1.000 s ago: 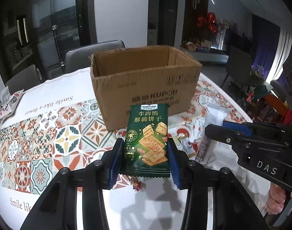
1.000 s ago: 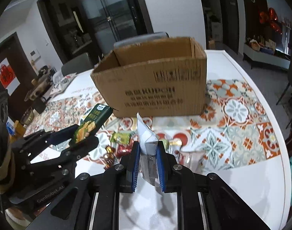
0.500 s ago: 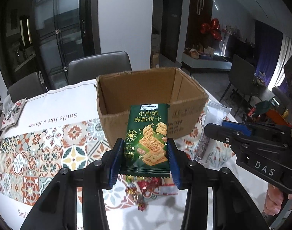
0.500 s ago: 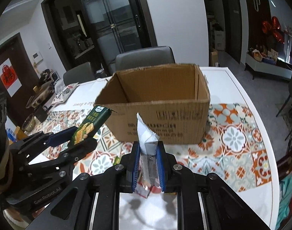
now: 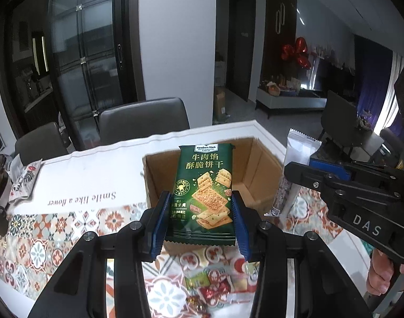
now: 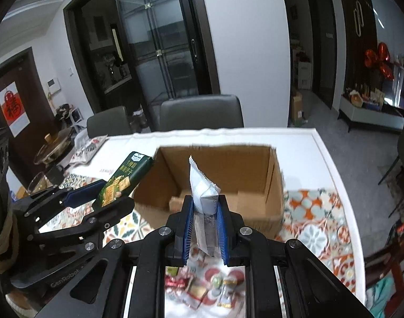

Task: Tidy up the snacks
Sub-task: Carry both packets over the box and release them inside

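The green cracker pack stands upright in the left tongs, the blue pads pinching its 2 side edges low down, so the printed face shows and the top leans out over the box. The white sachet sits edge-on in the right tongs, clenched flat on its lower part, its crimped top poking up over the box's near wall. Both packs hang in the air above the open box, which looks like the place they are meant to drop into; gripping them low leaves the free ends clear to go in first.

The right view looks down into the box and shows its floor bare where visible; the left view hides that floor behind the cracker pack. Each view also shows the other tongs from the side. Loose sweets remain on the patterned bench below, still to be sorted.
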